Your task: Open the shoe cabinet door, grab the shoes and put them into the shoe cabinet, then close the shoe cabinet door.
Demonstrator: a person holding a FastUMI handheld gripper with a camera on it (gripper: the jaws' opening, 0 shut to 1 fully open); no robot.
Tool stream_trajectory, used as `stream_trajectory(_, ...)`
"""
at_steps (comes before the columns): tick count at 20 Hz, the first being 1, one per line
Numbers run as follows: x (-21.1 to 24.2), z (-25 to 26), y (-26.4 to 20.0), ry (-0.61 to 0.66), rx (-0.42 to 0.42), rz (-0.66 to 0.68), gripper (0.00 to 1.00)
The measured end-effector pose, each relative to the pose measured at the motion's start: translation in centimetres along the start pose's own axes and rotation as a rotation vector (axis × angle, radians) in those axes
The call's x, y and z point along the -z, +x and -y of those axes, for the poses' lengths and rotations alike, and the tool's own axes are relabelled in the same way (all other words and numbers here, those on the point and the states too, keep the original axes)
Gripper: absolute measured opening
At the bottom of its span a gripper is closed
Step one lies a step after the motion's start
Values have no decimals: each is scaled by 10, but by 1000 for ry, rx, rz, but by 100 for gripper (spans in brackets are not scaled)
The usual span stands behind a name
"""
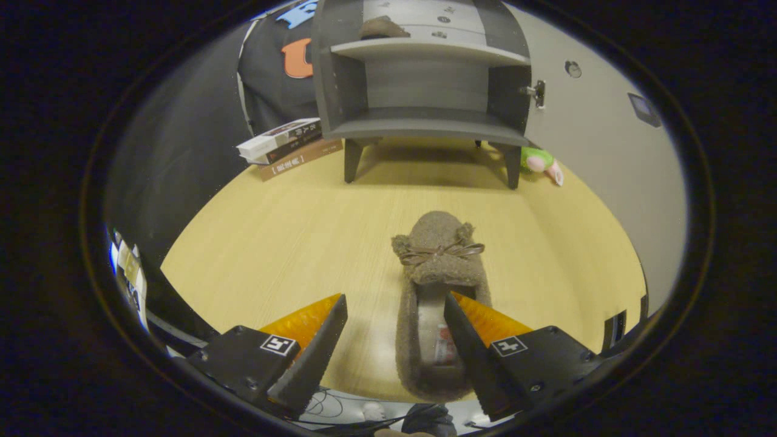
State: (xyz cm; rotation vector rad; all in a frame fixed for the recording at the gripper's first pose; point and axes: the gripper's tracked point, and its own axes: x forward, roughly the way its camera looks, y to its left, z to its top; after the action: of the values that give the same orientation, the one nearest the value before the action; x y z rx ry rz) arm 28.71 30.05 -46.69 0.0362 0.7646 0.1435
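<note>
- The gripper (395,309) stands with its fingers spread wide, holding nothing; the right finger overlaps the slipper's open heel end, the left finger is over bare table beside it.
- The slipper (438,267) lies on the wooden table (291,237), mostly right of the gap's centre, its long axis running straight away from the fingers, bowed toe pointing at the cabinet (so a small shift right should bring the fingers astride one side wall).
- Well beyond the toe, the shoe cabinet (425,91) stands open, its door (607,139) swung right, the lower shelf bare.
- Left of the cabinet lies a stack of books (288,145); at its right leg, a soft toy (542,162).
</note>
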Motion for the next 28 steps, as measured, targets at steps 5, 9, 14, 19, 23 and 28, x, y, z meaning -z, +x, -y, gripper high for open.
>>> stream_trajectory(5,-17,6,36,58,2,-53,100)
stream_trajectory(9,-28,12,47,70,7,-52,97)
stream_trajectory(14,-26,23,50,100,30,-88,61)
stream_trajectory(19,-29,11,37,135,-51,-125,10)
stream_trajectory(23,-57,-1,-4,85,-101,-55,7)
stream_trajectory(28,-107,-19,-75,101,-155,58,7)
